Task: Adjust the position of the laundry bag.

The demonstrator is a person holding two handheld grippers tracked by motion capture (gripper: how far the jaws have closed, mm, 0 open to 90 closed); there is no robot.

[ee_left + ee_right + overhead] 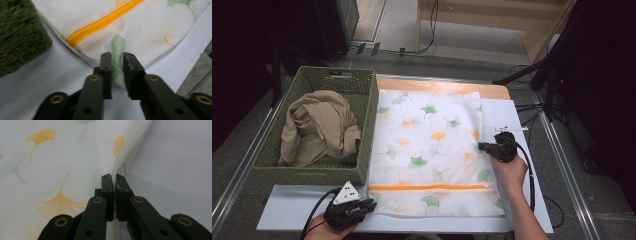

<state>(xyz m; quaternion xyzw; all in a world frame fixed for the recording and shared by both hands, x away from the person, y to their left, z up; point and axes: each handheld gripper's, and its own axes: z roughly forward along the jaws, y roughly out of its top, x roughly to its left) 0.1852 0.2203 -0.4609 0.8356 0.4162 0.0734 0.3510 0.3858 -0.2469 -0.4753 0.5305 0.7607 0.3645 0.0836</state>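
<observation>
1. Left tongs (pixel 368 204) sit at the near left corner of the mesh laundry bag (pixel 432 150), jaws drawn in around a fold of its printed fabric just below the orange zipper (pixel 427 187).
2. Right tongs (pixel 482 146) are clamped flat on the bag's right edge, the mesh rising pinched between the jaws.
3. Bag itself lies spread on the white sheet (pixel 522 125) over the desk, just beside the green basket (pixel 272 165) holding a beige garment (pixel 317 127).
4. Risk: the left bite looks shallow, with a gap visible between the jaws, so the thin mesh may slip out on lifting.
5. Risk: uneven pulling from two corners could skew or bunch the bag, or snag the zipper.
</observation>
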